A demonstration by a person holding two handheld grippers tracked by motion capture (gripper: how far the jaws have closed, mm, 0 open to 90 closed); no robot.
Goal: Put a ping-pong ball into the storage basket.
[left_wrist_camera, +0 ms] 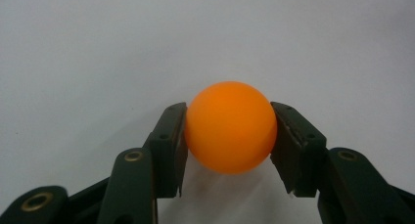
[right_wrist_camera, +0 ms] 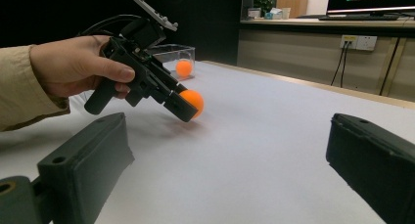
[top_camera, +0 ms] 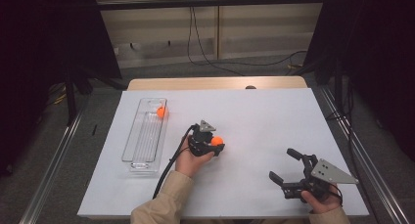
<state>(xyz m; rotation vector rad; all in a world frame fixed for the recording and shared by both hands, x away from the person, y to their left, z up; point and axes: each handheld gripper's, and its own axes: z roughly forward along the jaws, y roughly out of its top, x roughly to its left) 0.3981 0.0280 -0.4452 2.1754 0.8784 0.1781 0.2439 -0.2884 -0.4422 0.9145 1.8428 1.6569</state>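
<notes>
My left gripper (top_camera: 216, 145) is shut on an orange ball (top_camera: 217, 141) near the middle of the white table, with the ball just above the surface. In the left gripper view both black jaws press on the sides of the orange ball (left_wrist_camera: 230, 127). The right gripper view shows that left gripper (right_wrist_camera: 188, 109) tilted down with the orange ball (right_wrist_camera: 194, 100) at its tip. A second orange ball (top_camera: 161, 112) lies in the far end of a clear plastic tray (top_camera: 138, 158). My right gripper (top_camera: 285, 165) rests at the front right, open with nothing between its jaws.
The clear tray (right_wrist_camera: 187, 50) stands lengthwise at the table's left side. A wooden table edge (top_camera: 215, 82) runs along the back, with cables on the floor behind. Black frames flank both sides.
</notes>
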